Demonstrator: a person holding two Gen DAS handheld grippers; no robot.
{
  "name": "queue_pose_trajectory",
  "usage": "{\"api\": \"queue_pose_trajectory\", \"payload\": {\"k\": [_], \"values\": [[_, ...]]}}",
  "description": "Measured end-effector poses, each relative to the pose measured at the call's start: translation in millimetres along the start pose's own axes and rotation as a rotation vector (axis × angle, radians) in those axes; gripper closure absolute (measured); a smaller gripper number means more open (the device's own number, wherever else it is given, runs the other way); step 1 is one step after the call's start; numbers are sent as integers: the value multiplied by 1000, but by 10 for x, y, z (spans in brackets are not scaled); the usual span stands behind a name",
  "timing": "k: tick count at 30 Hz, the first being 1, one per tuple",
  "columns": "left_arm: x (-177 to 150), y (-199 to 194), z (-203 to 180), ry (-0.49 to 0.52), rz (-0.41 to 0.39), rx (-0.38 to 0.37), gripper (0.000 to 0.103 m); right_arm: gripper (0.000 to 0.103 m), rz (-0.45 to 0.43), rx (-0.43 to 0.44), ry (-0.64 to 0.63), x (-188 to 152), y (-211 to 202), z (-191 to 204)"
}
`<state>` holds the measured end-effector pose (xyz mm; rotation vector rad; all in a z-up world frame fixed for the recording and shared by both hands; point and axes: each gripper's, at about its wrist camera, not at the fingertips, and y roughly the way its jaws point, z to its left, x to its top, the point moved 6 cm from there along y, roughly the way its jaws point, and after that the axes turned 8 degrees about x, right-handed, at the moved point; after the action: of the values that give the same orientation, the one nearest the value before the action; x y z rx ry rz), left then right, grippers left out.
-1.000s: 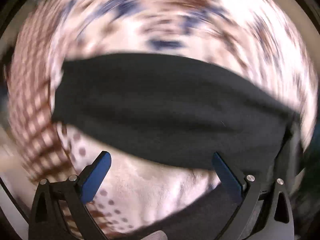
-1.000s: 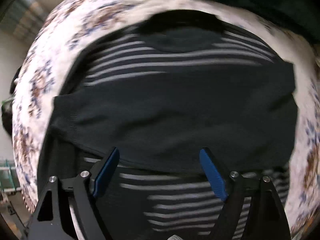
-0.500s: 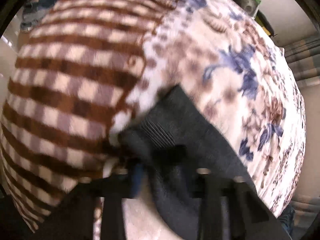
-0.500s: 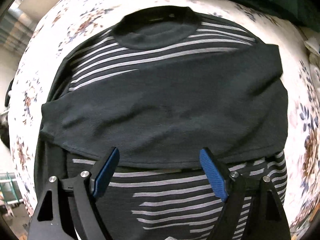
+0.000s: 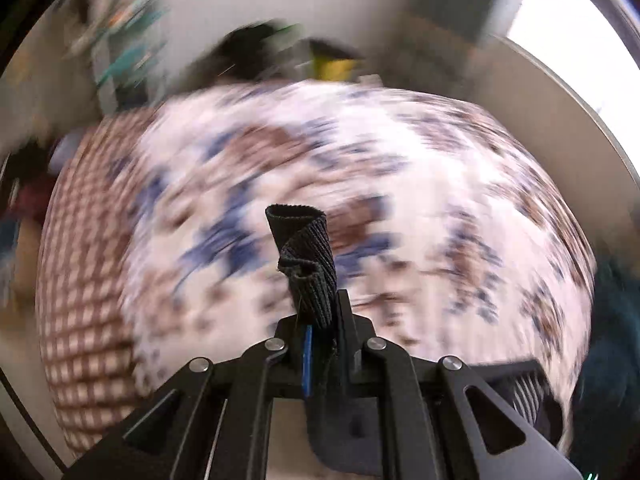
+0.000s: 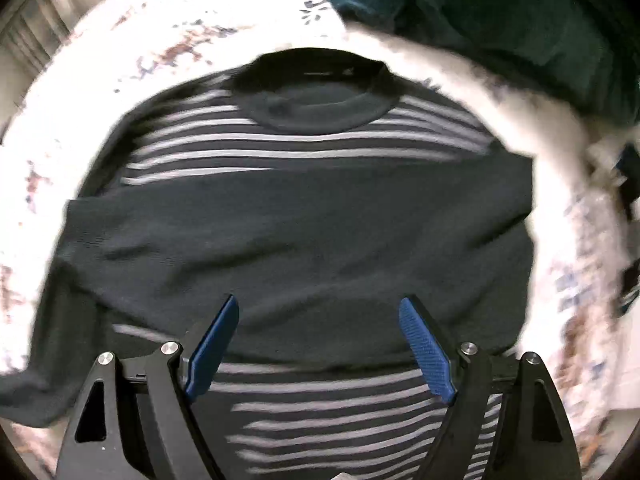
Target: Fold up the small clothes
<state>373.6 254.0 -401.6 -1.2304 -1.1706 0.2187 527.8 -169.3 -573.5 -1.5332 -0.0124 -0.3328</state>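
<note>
Two grippers: left gripper (image 5: 316,320), jaws clenched on ribbed black knit cuff (image 5: 306,256); right gripper (image 6: 320,344), jaws spread, empty, above dark grey-striped knit sweater (image 6: 304,216) flat on floral bedspread (image 5: 420,184). Best carried across low, sleeve taut, laid square before release.

The floral blanket (image 5: 400,184) and the shelves (image 5: 128,52) behind it are smeared by motion blur; the sweater (image 6: 304,240) hem is cut off below; the teal fabric (image 6: 500,20) is cropped.
</note>
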Motion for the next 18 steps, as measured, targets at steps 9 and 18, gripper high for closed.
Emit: {"api": "queue_pose_trajectory", "payload": {"k": [9,18], "values": [[-431,-688,-1849,441,-90,-234,96,14,-5,9,27,150,33,-250],[-1712,-1278,-3484,761,-10,-474,96,14,4,67,289,-54,-33,-1363]]}}
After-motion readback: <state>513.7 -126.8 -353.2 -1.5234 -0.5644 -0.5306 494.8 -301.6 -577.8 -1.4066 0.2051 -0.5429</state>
